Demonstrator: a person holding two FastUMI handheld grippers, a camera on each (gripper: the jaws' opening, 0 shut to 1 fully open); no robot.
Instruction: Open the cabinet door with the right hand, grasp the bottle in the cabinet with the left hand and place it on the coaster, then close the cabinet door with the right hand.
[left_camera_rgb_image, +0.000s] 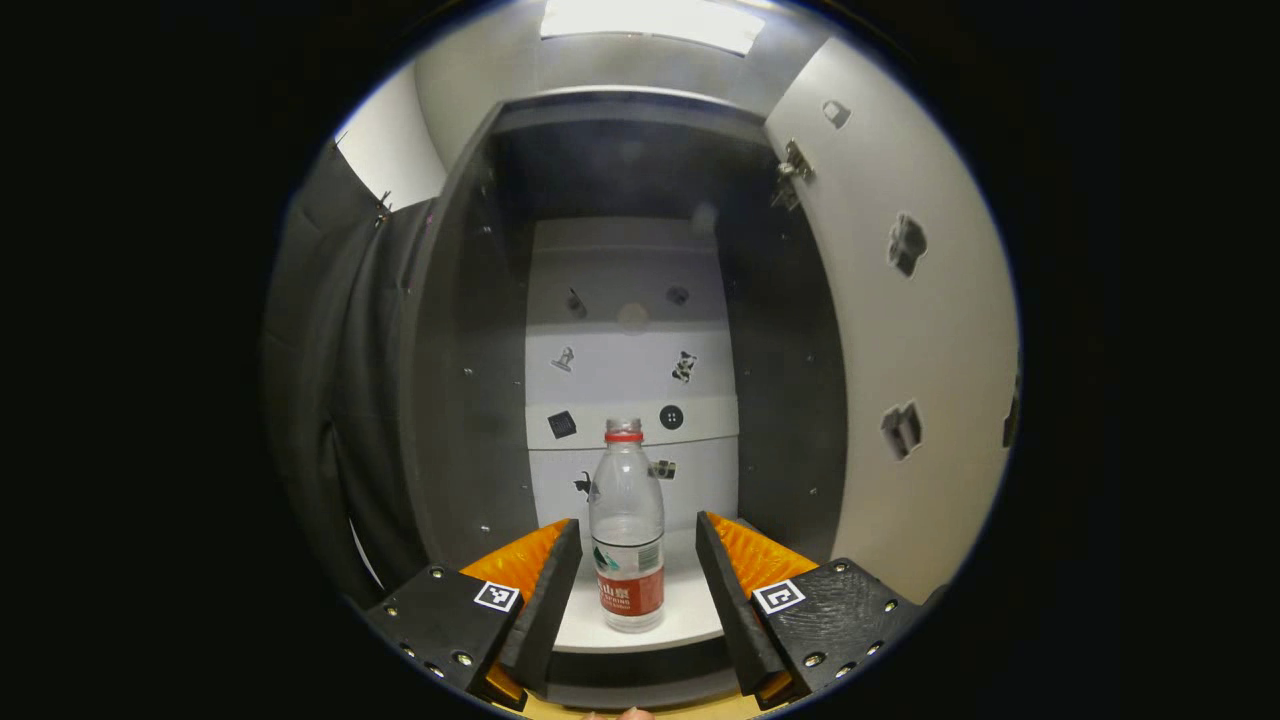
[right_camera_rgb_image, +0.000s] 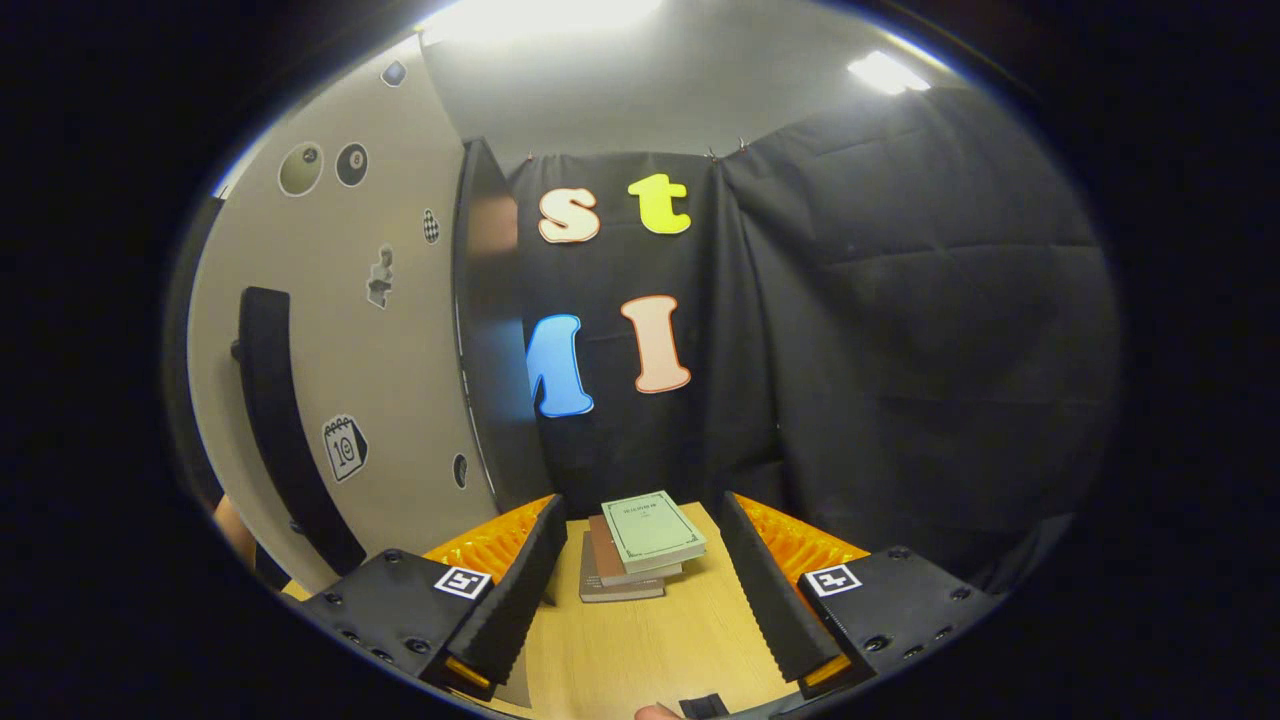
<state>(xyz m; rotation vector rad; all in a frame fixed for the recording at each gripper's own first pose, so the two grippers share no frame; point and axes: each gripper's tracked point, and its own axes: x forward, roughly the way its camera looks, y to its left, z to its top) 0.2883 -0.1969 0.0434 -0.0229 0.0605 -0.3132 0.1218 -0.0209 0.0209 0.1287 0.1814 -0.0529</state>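
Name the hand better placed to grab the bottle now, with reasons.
Left. Its open tongs point straight at the upright bottle inside the open cabinet, fingers either side of it. The right tongs face a stack of books on the table.

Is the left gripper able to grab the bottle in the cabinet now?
Probably yes. The cabinet door is swung open, the bottle stands upright straight ahead, and the left gripper is open, with nothing between.

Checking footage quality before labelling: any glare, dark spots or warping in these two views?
Left gripper view: ceiling light blown out, cabinet walls dim, bottle sharp. Right gripper view: two lamps glare, door bows from fisheye, books clear.
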